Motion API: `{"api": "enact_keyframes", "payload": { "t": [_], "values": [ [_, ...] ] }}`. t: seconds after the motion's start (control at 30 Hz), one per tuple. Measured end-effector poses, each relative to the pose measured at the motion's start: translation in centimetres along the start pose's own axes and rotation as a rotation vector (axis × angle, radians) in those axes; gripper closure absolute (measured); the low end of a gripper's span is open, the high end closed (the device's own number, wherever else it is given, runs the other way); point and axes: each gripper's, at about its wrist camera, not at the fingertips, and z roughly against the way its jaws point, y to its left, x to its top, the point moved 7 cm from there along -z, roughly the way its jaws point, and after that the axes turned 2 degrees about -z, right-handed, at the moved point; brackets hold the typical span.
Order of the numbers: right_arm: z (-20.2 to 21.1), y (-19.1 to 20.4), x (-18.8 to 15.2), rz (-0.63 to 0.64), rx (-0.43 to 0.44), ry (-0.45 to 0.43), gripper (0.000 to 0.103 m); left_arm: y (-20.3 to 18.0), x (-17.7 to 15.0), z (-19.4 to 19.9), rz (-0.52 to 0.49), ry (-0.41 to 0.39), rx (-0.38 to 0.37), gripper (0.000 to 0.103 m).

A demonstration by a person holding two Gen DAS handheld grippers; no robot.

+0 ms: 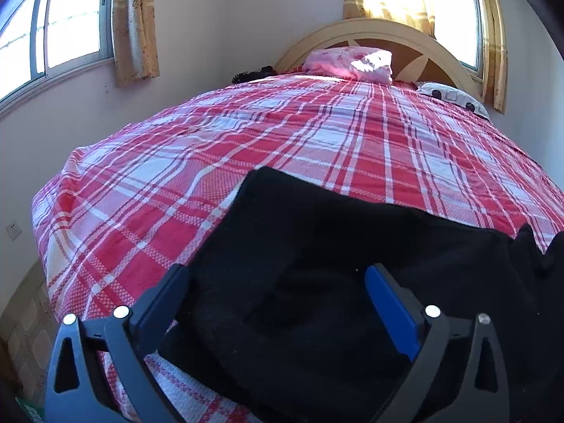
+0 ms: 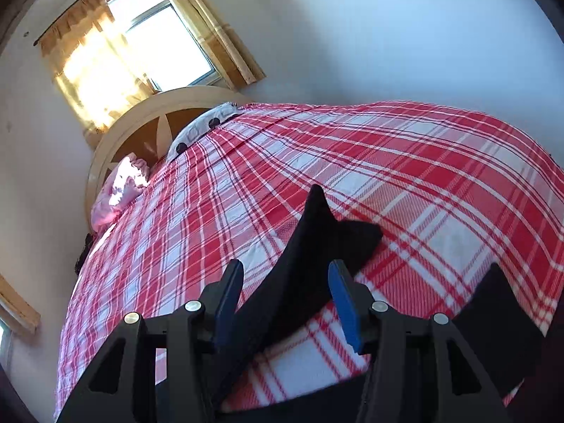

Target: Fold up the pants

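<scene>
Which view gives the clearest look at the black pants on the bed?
The left wrist view: the black pants fill its lower half as a broad flat panel on the plaid bedspread, between the open left gripper. The right wrist view shows only narrow strips, partly hidden by the right gripper.

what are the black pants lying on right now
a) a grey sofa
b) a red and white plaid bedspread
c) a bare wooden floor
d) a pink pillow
b: the black pants are spread on the red and white plaid bedspread, while the pink pillow sits far off by the headboard.
</scene>
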Motion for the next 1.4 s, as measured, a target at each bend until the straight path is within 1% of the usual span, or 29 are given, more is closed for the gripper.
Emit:
{"api": "enact_keyframes", "payload": {
  "t": [0.07, 0.13, 0.2, 0.27, 0.3, 0.33, 0.37, 0.4, 0.47, 0.5, 0.53, 0.57, 0.6, 0.63, 0.67, 0.73, 0.8, 0.83, 0.9, 0.93, 0.97, 1.07, 1.17, 1.27, 1.3, 1.33, 1.4],
  "values": [
    [-2.2, -0.2, 1.4, -0.002, -0.034, 0.011, 0.051, 0.0, 0.0, 0.0, -0.003, 0.001, 0.011, 0.0],
    [-3.8, -0.7, 2.5, -0.004, -0.051, 0.025, 0.051, 0.0, 0.1, -0.1, -0.003, 0.005, 0.014, 0.0],
    [-5.7, -0.7, 3.4, -0.001, -0.104, 0.041, 0.051, 0.1, 0.1, -0.2, -0.003, 0.011, 0.019, 0.0],
    [-8.3, -1.3, 3.6, 0.032, -0.226, 0.132, 0.051, 0.1, 0.1, -0.3, -0.005, 0.013, 0.023, 0.0],
    [-8.9, -1.6, 3.5, 0.027, -0.261, 0.16, 0.066, 0.0, 0.1, -0.3, -0.006, 0.013, 0.026, 0.0],
    [-9.1, -2.0, 3.2, 0.021, -0.265, 0.18, 0.081, 0.0, 0.1, -0.3, -0.006, 0.012, 0.027, 0.0],
    [-9.5, -1.9, 2.8, 0.017, -0.236, 0.208, 0.1, 0.0, 0.1, -0.3, -0.007, 0.012, 0.028, 0.0],
    [-9.3, -1.8, 2.8, 0.018, -0.214, 0.209, 0.1, 0.0, 0.2, -0.3, -0.008, 0.013, 0.029, 0.0],
    [-7.6, -0.9, 3.4, 0.03, -0.151, 0.164, 0.1, 0.0, 0.1, -0.3, -0.007, 0.013, 0.026, 0.0],
    [-6.5, -0.4, 3.8, 0.03, -0.105, 0.141, 0.1, 0.0, 0.1, -0.4, -0.006, 0.015, 0.023, 0.0],
    [-5.2, 0.3, 4.2, 0.025, -0.043, 0.115, 0.1, 0.0, 0.2, -0.4, -0.006, 0.018, 0.02, 0.0],
    [-2.9, 1.0, 4.9, 0.01, 0.059, 0.066, 0.1, -0.1, 0.2, -0.5, -0.006, 0.02, 0.017, 0.0],
    [-0.7, 1.2, 5.5, -0.004, 0.13, 0.022, 0.1, -0.1, 0.2, -0.6, -0.006, 0.021, 0.016, 0.0],
    [1.0, 1.3, 5.9, -0.017, 0.175, -0.006, 0.1, -0.1, 0.2, -0.6, -0.007, 0.023, 0.015, 0.0],
    [3.2, 0.9, 6.2, -0.033, 0.225, -0.034, 0.1, -0.1, 0.2, -0.6, -0.007, 0.024, 0.013, 0.0],
    [6.3, -0.2, 6.2, -0.065, 0.274, -0.059, 0.1, -0.1, 0.2, -0.7, -0.005, 0.026, 0.006, 0.0],
    [9.2, -2.9, 5.3, -0.129, 0.323, -0.061, 0.1, 0.0, 0.2, -0.7, -0.005, 0.027, 0.002, 0.0],
    [10.0, -4.2, 4.7, -0.147, 0.33, -0.057, 0.1, -0.1, 0.2, -0.7, -0.005, 0.029, 0.001, 0.0],
    [10.9, -8.3, 2.6, -0.177, 0.29, -0.029, 0.1, -0.1, 0.3, -0.7, -0.007, 0.035, 0.003, 0.0],
    [10.9, -10.7, 1.2, -0.211, 0.252, -0.004, 0.1, -0.1, 0.3, -0.7, -0.008, 0.038, 0.004, 0.0],
    [10.5, -13.0, 0.0, -0.253, 0.235, 0.014, 0.1, -0.1, 0.3, -0.8, -0.01, 0.04, 0.005, 0.0],
    [9.2, -17.4, -3.5, -0.351, 0.239, 0.063, 0.1, 0.0, 0.4, -0.9, -0.01, 0.05, 0.002, 0.0],
    [7.9, -19.2, -6.0, -0.376, 0.205, 0.119, 0.099, 0.0, 0.4, -0.9, -0.01, 0.048, 0.002, 0.0],
    [7.2, -20.4, -7.7, -0.412, 0.166, 0.169, 0.097, 0.0, 0.4, -0.9, -0.011, 0.047, 0.003, 0.0],
    [7.1, -21.0, -8.2, -0.427, 0.141, 0.191, 0.096, 0.0, 0.5, -0.9, -0.011, 0.047, 0.003, 0.0],
    [7.1, -21.3, -8.4, -0.434, 0.141, 0.197, 0.096, 0.1, 0.4, -0.9, -0.012, 0.048, 0.004, 0.0],
    [7.8, -21.5, -8.3, -0.42, 0.112, 0.201, 0.095, 0.1, 0.5, -0.9, -0.012, 0.049, 0.004, 0.0]
  ]
}}
